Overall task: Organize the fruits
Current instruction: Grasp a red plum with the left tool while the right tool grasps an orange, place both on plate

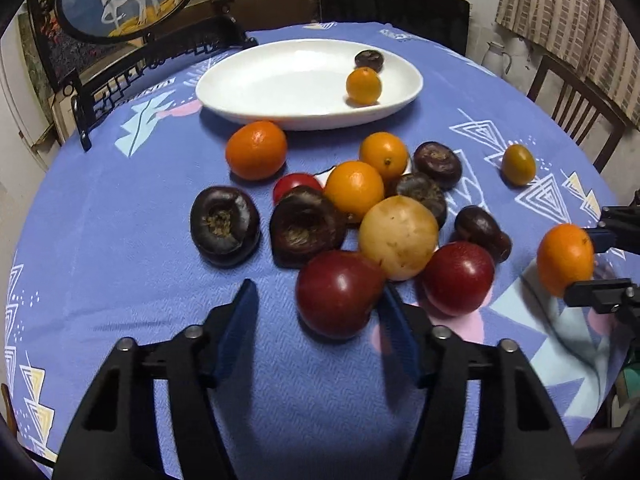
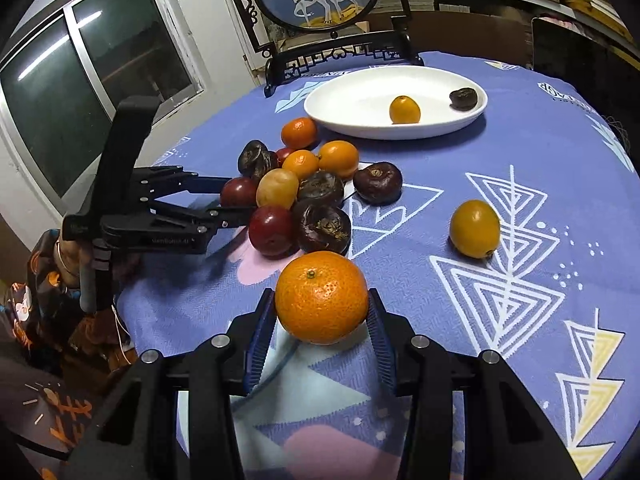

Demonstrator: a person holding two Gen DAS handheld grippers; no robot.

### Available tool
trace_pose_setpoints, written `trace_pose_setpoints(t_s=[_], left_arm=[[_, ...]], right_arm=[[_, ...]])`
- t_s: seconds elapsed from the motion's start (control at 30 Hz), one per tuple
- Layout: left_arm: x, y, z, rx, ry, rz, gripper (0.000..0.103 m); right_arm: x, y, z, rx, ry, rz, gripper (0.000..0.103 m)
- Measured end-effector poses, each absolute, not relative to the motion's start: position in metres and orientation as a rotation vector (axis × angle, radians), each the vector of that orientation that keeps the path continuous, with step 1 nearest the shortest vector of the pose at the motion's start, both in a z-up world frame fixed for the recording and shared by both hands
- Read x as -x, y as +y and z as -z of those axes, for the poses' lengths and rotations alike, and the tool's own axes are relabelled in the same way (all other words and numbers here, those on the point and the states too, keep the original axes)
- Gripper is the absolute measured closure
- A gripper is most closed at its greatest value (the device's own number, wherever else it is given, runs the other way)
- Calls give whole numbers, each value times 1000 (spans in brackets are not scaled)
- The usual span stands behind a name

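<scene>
At my right claw (image 2: 322,330): clenched on tangerine (image 2: 322,297), dead centre.
Left claw (image 1: 318,312): released; red plum (image 1: 338,294) at one o'clock, brushing right finger.

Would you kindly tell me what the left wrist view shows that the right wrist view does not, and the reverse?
Only the left wrist view shows the wooden chair and white jug beyond the table's far right. Only the right wrist view shows the window and the person's patterned sleeve. Both show the white plate holding a small orange fruit and a dark one, the fruit pile, the left gripper around a red fruit, and the right gripper shut on the mandarin.
</scene>
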State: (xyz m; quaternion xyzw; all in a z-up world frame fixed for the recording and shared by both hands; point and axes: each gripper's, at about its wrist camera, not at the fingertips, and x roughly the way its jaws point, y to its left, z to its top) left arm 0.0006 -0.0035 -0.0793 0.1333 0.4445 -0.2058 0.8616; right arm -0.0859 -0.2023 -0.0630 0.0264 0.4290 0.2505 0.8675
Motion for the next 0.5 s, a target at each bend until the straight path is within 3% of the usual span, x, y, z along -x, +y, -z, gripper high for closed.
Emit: trace_pose_setpoints(t_s=[0.03,0.07,0.5], left_arm=[[1,-5,78,-278,930,448,61],[3,-4,77,-273,930,457,63],[40,3,62,-288,902,489,64]], right_arm=[[85,-201,64,-53,901,-525,57],[85,-200,65,-46,904,-526,57],[90,-197,64,-19,912,-538,57]])
